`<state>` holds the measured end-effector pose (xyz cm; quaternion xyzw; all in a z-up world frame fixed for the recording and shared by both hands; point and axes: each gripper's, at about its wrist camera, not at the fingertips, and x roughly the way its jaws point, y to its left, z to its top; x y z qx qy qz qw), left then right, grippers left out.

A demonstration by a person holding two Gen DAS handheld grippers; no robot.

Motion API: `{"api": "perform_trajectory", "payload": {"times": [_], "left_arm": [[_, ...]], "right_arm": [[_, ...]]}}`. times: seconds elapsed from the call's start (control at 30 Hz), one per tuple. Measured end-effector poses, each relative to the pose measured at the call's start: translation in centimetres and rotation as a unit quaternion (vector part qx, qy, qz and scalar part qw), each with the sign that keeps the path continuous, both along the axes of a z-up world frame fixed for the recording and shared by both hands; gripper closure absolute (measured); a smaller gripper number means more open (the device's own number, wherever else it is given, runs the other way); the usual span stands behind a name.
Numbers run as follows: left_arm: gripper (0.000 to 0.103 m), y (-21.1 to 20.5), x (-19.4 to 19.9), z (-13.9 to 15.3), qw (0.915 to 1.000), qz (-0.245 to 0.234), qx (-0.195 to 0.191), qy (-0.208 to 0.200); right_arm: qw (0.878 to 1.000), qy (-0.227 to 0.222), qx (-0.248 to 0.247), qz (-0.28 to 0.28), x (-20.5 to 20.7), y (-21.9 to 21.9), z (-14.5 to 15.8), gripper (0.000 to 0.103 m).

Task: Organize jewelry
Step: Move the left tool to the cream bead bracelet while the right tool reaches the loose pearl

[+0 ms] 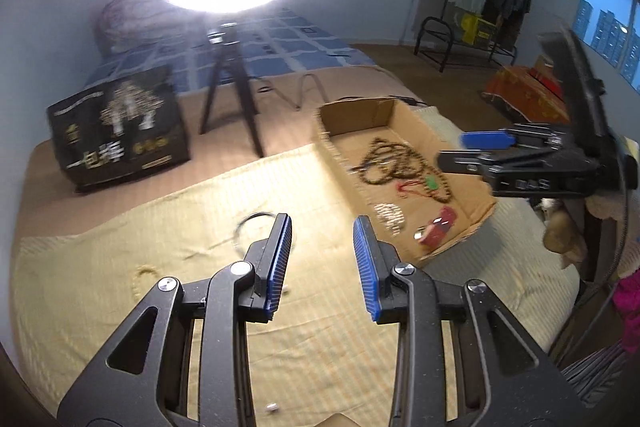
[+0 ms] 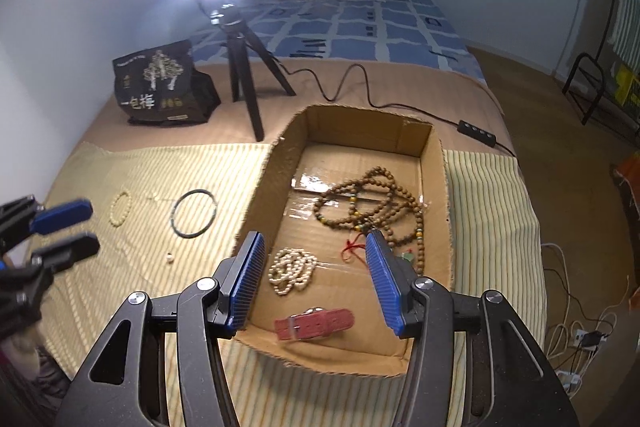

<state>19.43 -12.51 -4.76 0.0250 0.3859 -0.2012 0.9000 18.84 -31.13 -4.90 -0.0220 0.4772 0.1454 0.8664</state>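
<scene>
A shallow cardboard box [image 2: 434, 163] [image 1: 328, 143] holds a long brown bead necklace [image 2: 372, 203] [image 1: 392, 163], a white pearl strand [image 2: 290, 269] [image 1: 390, 215] and a red-strapped watch [image 2: 316, 323] [image 1: 438, 229]. On the striped cloth left of the box lie a black bangle [image 2: 195, 213] [image 1: 244, 227], a pale bead bracelet [image 2: 120, 207] [image 1: 142, 273] and a small white bead [image 2: 169, 257] [image 1: 272, 407]. My right gripper [image 2: 316, 279] [image 1: 456, 149] is open and empty above the box. My left gripper [image 1: 322, 259] [image 2: 76, 229] is open and empty over the cloth near the bangle.
A ring light on a black tripod [image 2: 244, 75] [image 1: 228, 83] stands behind the box, its cable and switch [image 2: 476, 131] trailing right. A black printed bag [image 2: 160, 87] [image 1: 116, 131] sits at the back left. The bed edge drops off to the right, with cables on the floor [image 2: 580, 339].
</scene>
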Motion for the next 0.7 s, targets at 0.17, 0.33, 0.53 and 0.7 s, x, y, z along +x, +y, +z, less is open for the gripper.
{"api": "perform_trajectory", "payload": {"times": [0.17, 0.33, 0.53, 0.7], "left_arm": [[0.065, 4.7, 0.3, -0.4, 0.999, 0.045, -0.001, 0.005], [0.062, 9.1, 0.7, -1.1, 0.9962, 0.086, -0.004, 0.016], [0.062, 12.8, 1.4, -1.9, 0.9912, 0.127, -0.017, 0.033], [0.062, 15.1, 2.2, -4.0, 0.9859, 0.154, -0.004, 0.065]], "right_arm": [[1.0, -0.019, 0.009, 0.017, -1.1, 2.2, 0.7, 0.037], [0.999, -0.022, 0.021, 0.042, -1.9, 4.6, 0.7, 0.037], [0.996, -0.016, 0.015, 0.084, -3.2, 8.4, 0.0, 0.037], [0.993, -0.01, -0.001, 0.117, -4.1, 11.4, -1.2, 0.037]]}}
